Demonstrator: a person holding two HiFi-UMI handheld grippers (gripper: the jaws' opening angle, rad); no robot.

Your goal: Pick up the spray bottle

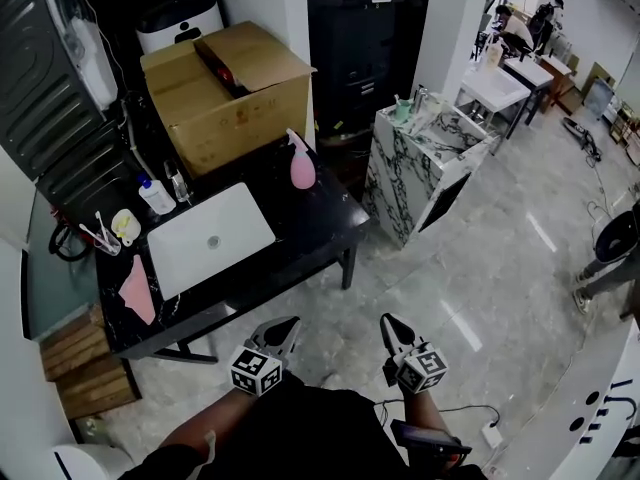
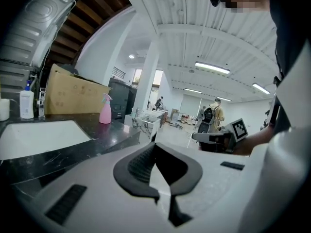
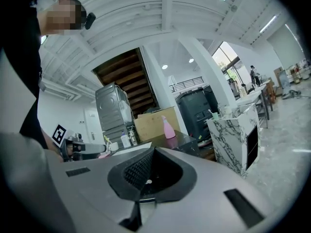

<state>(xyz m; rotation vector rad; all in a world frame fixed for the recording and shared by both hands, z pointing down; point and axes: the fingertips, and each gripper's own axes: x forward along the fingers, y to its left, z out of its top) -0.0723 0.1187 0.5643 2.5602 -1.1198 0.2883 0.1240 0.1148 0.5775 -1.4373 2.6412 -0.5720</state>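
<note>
Marble-floored showroom, black counter (image 1: 325, 223) ahead: approach step, nothing grasped yet.
Pink spray bottle (image 1: 302, 163) stands upright near the counter's far corner, just beside the box (image 1: 225, 88) and beyond the sink (image 1: 210, 238). Left hand-held gripper (image 1: 283, 330) and right hand-held gripper (image 1: 393, 330) are both closed and empty. They are held side by side close to the body, over the floor, pointing roughly level toward the counter and well short of the spray bottle. Next, by my reading: carry one forward over the counter, part its jaws, close them on the spray bottle's body.
</note>
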